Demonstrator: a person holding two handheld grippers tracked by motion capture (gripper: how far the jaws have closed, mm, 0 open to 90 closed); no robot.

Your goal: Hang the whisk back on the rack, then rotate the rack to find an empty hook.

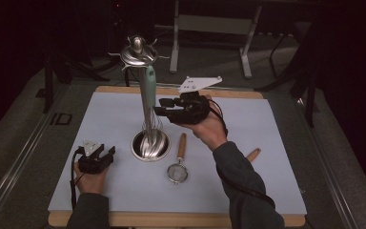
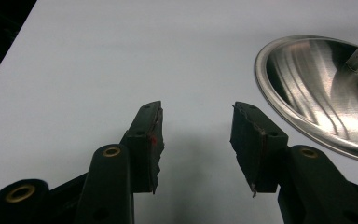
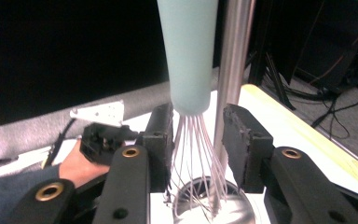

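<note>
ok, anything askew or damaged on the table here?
Mostly tidy. The left gripper pads look chipped and ragged at the edges. The strainer lies loose on the mat beside the stand base, while the whisk hangs between the right gripper open jaws.

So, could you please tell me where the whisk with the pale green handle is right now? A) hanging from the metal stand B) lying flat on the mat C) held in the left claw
A: the whisk hangs upright from the stand's hooked top, wires down over the round metal base.
</note>
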